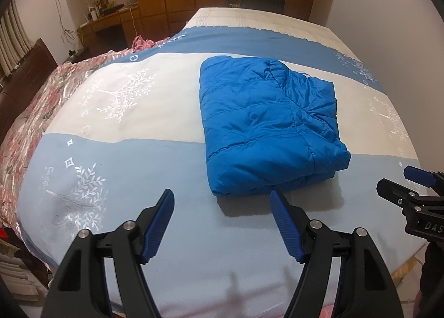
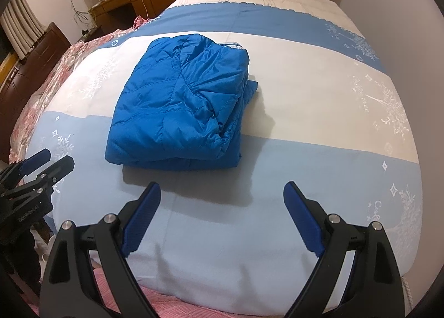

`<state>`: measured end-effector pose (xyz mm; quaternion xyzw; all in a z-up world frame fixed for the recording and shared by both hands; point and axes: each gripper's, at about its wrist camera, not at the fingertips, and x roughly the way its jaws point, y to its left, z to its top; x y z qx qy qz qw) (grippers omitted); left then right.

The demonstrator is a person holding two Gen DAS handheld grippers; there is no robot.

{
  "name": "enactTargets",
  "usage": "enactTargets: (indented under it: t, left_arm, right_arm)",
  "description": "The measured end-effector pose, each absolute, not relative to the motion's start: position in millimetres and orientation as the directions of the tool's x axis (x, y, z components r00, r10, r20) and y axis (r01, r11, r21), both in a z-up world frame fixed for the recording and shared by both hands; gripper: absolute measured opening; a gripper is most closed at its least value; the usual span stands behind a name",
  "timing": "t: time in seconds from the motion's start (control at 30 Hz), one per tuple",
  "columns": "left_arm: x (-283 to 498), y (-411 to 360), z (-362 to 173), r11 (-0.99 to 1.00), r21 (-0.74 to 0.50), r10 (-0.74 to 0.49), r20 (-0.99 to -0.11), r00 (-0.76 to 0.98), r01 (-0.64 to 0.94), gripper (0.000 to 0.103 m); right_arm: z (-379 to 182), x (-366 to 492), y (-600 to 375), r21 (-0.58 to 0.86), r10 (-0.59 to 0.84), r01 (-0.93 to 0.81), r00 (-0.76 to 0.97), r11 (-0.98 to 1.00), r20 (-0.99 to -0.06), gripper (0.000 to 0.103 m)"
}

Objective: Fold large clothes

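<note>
A folded blue jacket (image 1: 266, 123) lies on a bed (image 1: 138, 168), at twelve o'clock from both grippers. The left gripper (image 1: 222, 201) and right gripper (image 2: 222, 193) hover above the bedspread, jaws spread wide, holding and touching nothing.

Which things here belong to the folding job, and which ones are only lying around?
Belonging to the job:
- folded blue quilted jacket, lying in a compact bundle
- left gripper, open, empty
- right gripper, open, empty
- blue-and-white striped bedspread under the jacket, as work surface

Only lying about:
- pink floral quilt at the bed's edge
- cluttered wooden desk by the wall
</note>
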<state>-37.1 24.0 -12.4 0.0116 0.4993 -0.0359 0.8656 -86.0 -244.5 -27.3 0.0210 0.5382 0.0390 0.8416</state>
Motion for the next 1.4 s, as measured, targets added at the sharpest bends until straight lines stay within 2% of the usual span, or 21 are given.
enactTargets:
  t: [1.4]
  left_arm:
    - [-41.8, 26.0, -13.4, 0.996, -0.015, -0.053, -0.874, 0.483, 0.083, 0.072]
  right_arm:
    - [-30.9, -89.3, -242.3, 0.088, 0.1, -0.049, 0.409, 0.995, -0.907, 0.089]
